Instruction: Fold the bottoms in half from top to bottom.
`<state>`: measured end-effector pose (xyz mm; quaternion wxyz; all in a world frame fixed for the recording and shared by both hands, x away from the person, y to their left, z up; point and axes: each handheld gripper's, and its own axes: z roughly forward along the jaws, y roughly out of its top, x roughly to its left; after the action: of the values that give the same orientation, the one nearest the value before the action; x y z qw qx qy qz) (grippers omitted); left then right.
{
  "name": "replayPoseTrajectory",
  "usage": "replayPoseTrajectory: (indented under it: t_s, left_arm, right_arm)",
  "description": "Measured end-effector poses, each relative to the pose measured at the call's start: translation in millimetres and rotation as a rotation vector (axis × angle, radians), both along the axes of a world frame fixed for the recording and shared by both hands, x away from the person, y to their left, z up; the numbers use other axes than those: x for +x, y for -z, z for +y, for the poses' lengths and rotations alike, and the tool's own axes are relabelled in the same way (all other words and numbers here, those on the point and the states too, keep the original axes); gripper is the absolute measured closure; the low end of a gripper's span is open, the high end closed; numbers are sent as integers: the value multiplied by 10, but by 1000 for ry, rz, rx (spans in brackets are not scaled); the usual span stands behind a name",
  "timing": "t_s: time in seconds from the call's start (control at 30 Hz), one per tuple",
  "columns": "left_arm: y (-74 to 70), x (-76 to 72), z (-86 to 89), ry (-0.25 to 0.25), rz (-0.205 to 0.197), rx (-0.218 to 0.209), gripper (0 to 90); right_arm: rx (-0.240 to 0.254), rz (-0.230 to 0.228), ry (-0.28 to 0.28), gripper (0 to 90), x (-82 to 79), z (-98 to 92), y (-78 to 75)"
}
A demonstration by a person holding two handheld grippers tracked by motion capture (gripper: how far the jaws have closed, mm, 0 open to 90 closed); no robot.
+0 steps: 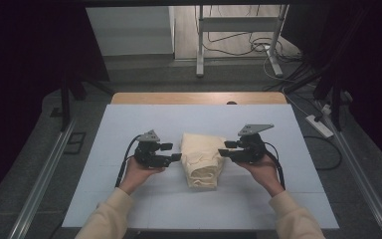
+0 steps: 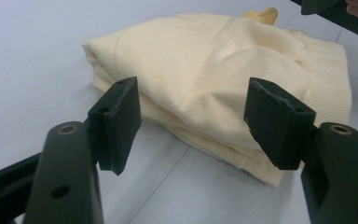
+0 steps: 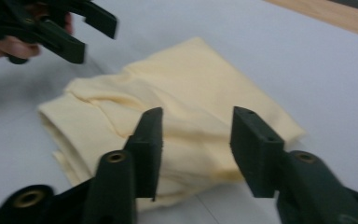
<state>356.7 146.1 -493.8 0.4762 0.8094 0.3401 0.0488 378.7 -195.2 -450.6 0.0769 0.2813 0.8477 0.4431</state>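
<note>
A folded pale-yellow cloth bundle [image 1: 202, 160] lies mid-frame on the white table sheet [image 1: 129, 199]. The left gripper [image 1: 171, 152] and right gripper [image 1: 227, 148] flank it, jaws apart and empty, seemingly poised to grasp opposite edges

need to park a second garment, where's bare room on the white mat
Bare mat lies between the folded cream cloth and the wooden far edge, and along the near edge. The middle is crowded: left gripper and right gripper flank the cloth.
</note>
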Motion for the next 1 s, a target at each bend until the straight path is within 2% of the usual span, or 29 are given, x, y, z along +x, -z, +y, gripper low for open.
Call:
replayPoseTrajectory:
  t_s: [0.13,0.2,0.3,0.5,0.67,0.83,1.0]
  left_arm:
    - [-10,16,-46,4,-7,5,357]
    - [-7,19,-61,6,-8,8,357]
    - [-2,15,-74,9,-9,18,357]
    - [5,19,-76,6,-8,16,357]
    - [20,30,-93,5,-4,20,359]
    - [28,30,-112,8,-2,25,358]
    - [23,24,-107,8,-2,25,356]
  right_arm:
    - [-9,25,-73,767,20,208,2]
    - [-29,28,-105,836,15,311,23]
    - [-62,49,-147,884,-9,426,84]
    - [-128,106,-176,891,-84,462,244]
    - [-124,146,-177,891,-130,406,323]
    - [-134,137,-184,892,-194,440,427]
    - [-127,138,-177,893,-193,451,445]
